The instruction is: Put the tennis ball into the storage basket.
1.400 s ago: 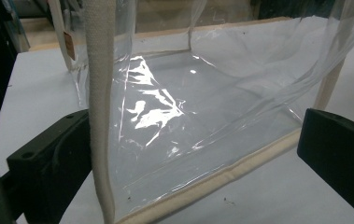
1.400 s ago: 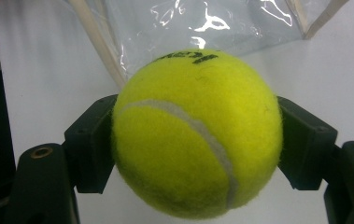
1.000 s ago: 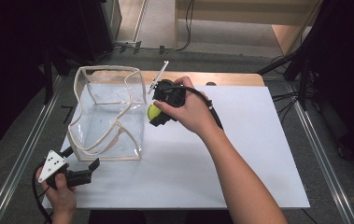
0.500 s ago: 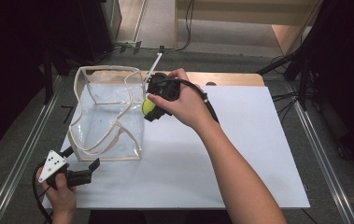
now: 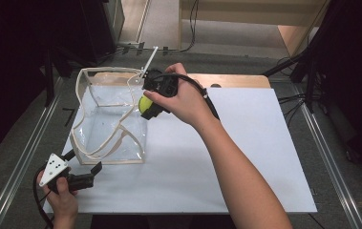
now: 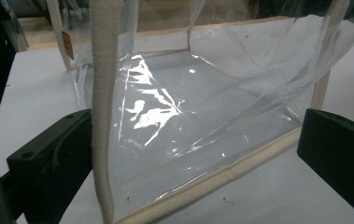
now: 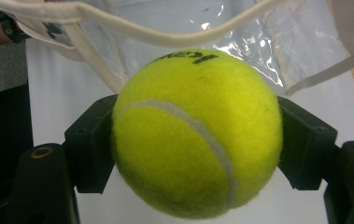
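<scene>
A yellow tennis ball [image 7: 195, 133] sits clamped between the jaws of my right gripper [image 5: 150, 102], held in the air at the right rim of a clear plastic bag [image 5: 109, 117] with cream cloth trim. The ball [image 5: 145, 104] shows just outside the bag's upper right edge in the high view. My left gripper [image 5: 84, 169] rests open on the white table sheet at the bag's near left corner, its jaws wide on either side of the bag's corner [image 6: 165, 154] and a hanging strap [image 6: 102, 102], not closed on them.
The white sheet [image 5: 245, 157] covers the table, with wide free room right of the bag. A wooden board edge [image 5: 236, 80] lies at the back. Metal rails [image 5: 21, 157] run along both table sides. The bag's handles [image 5: 107, 143] droop over its front wall.
My right gripper has carried the tennis ball left and farther back, up to the bag's right rim. The left gripper has stayed in place.
</scene>
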The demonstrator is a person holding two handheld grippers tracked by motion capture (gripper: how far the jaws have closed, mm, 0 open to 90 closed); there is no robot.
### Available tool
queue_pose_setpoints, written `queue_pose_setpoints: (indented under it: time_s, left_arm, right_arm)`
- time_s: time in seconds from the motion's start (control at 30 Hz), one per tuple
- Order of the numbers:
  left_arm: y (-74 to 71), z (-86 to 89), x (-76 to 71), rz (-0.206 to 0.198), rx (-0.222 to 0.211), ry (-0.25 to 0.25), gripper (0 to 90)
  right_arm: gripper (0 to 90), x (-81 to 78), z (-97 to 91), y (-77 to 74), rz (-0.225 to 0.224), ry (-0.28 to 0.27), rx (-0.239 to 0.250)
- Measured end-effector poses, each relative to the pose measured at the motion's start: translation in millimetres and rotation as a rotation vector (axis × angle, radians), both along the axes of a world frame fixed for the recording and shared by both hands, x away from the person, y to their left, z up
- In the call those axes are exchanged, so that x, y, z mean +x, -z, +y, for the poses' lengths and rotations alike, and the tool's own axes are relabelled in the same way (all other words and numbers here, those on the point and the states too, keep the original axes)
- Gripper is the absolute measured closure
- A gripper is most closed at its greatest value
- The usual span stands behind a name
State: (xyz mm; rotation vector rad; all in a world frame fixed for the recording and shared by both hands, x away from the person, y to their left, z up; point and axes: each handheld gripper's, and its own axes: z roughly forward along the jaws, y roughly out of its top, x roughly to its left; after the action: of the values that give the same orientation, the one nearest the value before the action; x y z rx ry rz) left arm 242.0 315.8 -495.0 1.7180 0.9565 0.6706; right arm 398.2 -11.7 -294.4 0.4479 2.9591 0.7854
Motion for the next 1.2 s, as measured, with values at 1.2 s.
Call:
queue_pose_setpoints:
  time_s: [1.2]
  left_arm:
    - [-0.4,2.5,0.2,0.000,-0.016,0.011,0.0]
  right_arm:
    - [22.8,2.4,41.2,-30.3,-0.033,-0.063,-0.017]
